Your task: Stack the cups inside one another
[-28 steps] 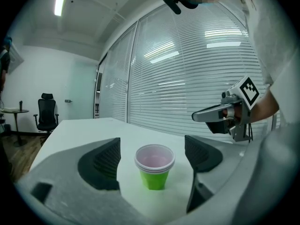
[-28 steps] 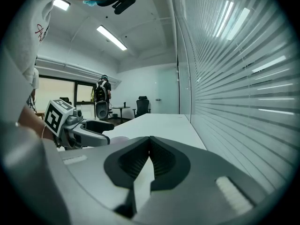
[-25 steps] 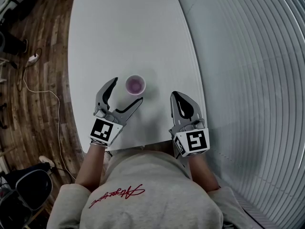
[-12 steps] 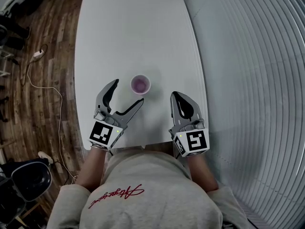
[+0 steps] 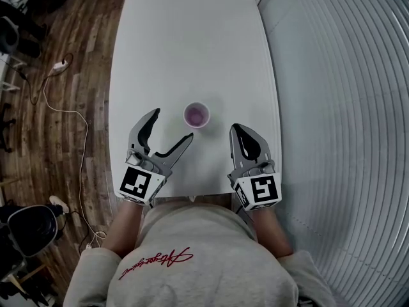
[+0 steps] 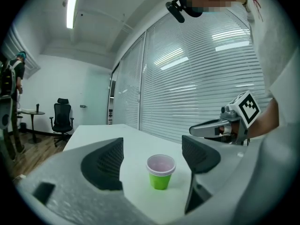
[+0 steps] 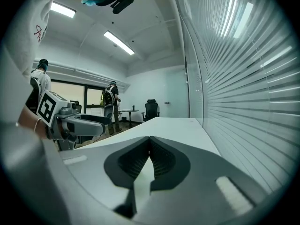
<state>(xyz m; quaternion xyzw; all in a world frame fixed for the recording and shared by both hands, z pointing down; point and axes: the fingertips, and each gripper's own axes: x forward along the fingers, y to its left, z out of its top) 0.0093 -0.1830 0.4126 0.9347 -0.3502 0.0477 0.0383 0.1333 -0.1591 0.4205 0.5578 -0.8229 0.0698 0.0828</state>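
A stack of cups (image 5: 197, 115) stands upright on the white table (image 5: 192, 43): a pale pink cup nested in a green one (image 6: 161, 171). My left gripper (image 5: 170, 125) is open just short of the stack, a little to its left, with nothing between its jaws, which have just been closing slightly. In the left gripper view the stack sits beyond the two pads (image 6: 104, 167), untouched. My right gripper (image 5: 245, 137) is shut and empty, to the right of the stack near the table's right edge. It also shows in the left gripper view (image 6: 220, 128).
The table's near edge runs just under both grippers. Slatted blinds (image 5: 345, 107) line the right side, wooden floor (image 5: 57, 126) with a cable lies to the left. Office chairs (image 6: 61, 116) and standing people (image 7: 111, 104) are far beyond the table.
The left gripper has drawn back a little from the cup stack. The stack stays where it stood on the table, and the right gripper has not moved.
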